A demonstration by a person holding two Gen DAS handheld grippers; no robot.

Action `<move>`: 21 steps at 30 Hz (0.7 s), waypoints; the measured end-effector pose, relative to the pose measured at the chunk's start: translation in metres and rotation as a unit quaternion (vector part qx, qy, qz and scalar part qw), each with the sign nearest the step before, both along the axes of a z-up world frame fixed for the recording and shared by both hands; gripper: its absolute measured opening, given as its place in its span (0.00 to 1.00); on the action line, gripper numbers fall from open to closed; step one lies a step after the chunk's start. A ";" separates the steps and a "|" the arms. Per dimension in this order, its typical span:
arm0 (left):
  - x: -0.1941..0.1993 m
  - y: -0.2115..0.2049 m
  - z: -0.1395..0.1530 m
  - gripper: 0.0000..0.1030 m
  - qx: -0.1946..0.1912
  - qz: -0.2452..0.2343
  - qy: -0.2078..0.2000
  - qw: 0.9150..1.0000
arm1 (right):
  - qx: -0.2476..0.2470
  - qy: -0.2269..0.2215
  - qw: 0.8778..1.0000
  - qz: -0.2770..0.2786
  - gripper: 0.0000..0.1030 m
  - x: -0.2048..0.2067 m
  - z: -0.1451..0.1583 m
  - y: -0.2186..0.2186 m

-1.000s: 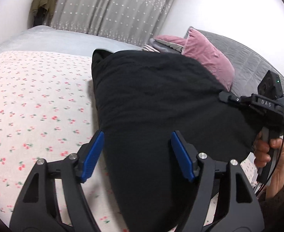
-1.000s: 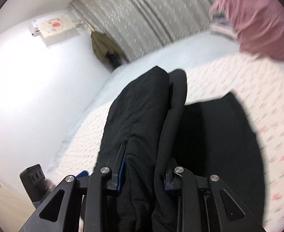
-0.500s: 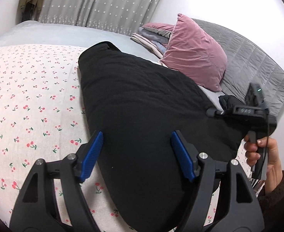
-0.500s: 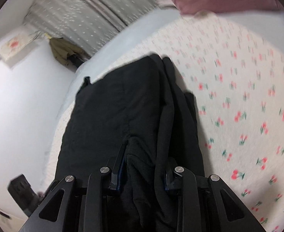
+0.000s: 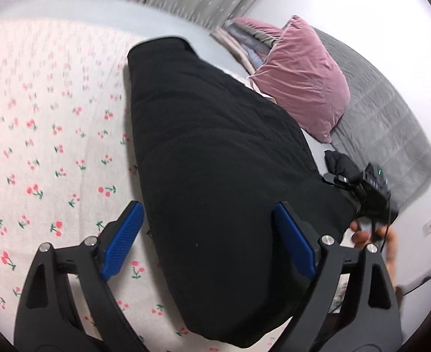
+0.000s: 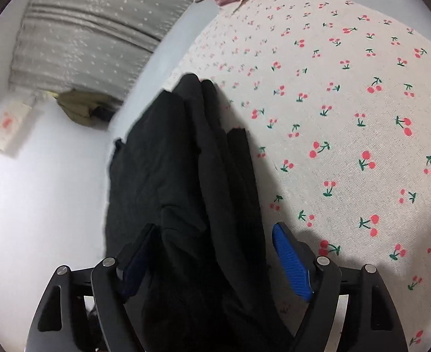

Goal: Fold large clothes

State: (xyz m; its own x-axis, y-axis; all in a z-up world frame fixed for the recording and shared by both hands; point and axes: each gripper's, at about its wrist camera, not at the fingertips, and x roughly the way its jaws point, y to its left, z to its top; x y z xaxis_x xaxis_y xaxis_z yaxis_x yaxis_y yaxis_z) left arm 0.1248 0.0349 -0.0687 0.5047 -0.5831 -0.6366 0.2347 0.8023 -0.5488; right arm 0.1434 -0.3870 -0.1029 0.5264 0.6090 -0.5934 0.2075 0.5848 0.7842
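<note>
Both wrist views look closely down along their fingers, sharing the black garment [image 5: 215,152] and cherry-print bedsheet [image 6: 347,102].

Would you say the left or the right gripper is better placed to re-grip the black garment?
Probably the right gripper: its open jaws already straddle a bunched fold of the black garment, whereas the left gripper hangs open above the flat, spread part.

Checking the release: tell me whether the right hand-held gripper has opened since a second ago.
Yes. The right hand-held gripper has spread its fingers apart around the black garment, no longer pinching it.
</note>
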 end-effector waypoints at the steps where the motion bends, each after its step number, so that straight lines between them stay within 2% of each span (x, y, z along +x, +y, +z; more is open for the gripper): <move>1: 0.006 0.003 -0.001 0.88 -0.011 -0.002 0.013 1.000 | 0.020 -0.001 1.000 -0.001 0.79 0.000 -0.001 -0.005; 4: 0.027 0.009 -0.010 0.88 -0.046 0.004 0.051 0.998 | 0.083 -0.001 0.997 -0.003 0.81 0.006 -0.010 -0.015; 7: 0.047 0.010 -0.031 0.88 -0.080 0.006 0.091 0.993 | 0.110 0.021 0.994 0.011 0.82 0.017 -0.027 -0.014; 10: 0.062 0.010 -0.049 0.91 -0.128 0.004 0.119 0.985 | 0.116 0.042 0.992 0.040 0.82 0.033 -0.041 0.001; 14: 0.072 0.009 -0.061 0.91 -0.165 0.012 0.134 0.977 | 0.085 0.015 0.994 0.059 0.81 0.042 -0.036 0.016; 16: 0.075 0.007 -0.061 0.89 -0.172 0.016 0.136 0.976 | 0.069 -0.001 0.996 0.059 0.76 0.045 -0.034 0.023; 17: 0.076 0.006 -0.059 0.85 -0.168 0.020 0.134 0.976 | 0.067 -0.003 0.996 0.059 0.69 0.044 -0.033 0.023; 21: 0.068 -0.009 -0.029 0.67 -0.124 0.026 0.083 0.989 | 0.071 -0.035 0.996 0.040 0.45 0.036 -0.013 0.019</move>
State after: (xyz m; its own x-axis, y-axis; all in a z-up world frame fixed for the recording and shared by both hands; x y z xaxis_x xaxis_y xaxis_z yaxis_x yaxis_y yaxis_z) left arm 0.1932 0.0263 -0.0977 0.4395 -0.7068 -0.5543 0.0870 0.6477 -0.7569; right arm 0.1793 -0.3676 -0.1163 0.5102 0.7255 -0.4619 0.1074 0.4791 0.8712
